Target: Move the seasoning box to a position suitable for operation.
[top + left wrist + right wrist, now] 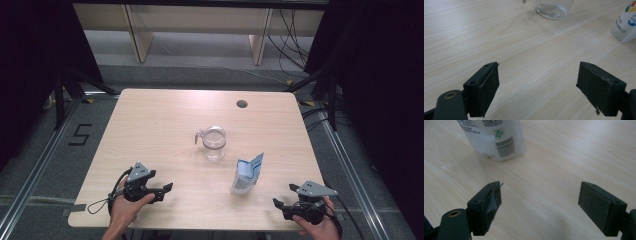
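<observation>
2 items near table [150, 125] centre: clear glass jar [214, 143] upright, white-blue pouch [247, 173] standing just beside it, nearer the person. Left gripper [169, 187] and right gripper [282, 196] rest near the front edge, jaws wide apart, nothing between them.

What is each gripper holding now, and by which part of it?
Nothing is held. The left gripper and the right gripper are both open over bare table, apart from the glass jar and the pouch.
</observation>
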Action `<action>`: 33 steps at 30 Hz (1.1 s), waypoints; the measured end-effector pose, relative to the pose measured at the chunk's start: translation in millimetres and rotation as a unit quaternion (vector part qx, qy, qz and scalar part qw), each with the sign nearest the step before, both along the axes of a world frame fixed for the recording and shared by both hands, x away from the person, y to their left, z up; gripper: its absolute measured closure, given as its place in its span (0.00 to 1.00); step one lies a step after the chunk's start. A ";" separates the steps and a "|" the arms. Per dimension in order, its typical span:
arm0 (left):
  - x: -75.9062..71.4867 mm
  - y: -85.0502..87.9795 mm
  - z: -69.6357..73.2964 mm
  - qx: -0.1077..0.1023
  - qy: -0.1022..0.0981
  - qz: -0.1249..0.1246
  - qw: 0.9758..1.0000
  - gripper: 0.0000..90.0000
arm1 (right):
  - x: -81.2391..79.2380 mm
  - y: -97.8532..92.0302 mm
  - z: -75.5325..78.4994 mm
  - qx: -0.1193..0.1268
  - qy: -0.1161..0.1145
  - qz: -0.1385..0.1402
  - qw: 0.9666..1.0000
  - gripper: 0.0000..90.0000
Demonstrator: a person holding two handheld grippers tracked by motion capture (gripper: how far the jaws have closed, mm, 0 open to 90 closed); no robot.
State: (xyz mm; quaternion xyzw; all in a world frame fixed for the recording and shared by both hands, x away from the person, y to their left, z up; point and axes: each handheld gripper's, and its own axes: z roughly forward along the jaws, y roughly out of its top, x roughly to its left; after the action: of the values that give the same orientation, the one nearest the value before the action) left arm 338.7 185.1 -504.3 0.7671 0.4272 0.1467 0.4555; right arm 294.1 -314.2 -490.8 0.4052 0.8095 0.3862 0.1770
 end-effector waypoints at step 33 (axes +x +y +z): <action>68.0 -36.2 20.5 -0.018 -0.060 -0.002 0.998 0.35 | -0.5 -0.9 0.0 0.004 0.003 -0.007 1.000 0.21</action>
State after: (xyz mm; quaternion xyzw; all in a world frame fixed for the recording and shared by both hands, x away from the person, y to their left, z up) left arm 406.7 148.9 -483.7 0.7494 0.4003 0.1844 0.4940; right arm 293.7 -315.2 -490.8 0.4124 0.8061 0.3866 0.1754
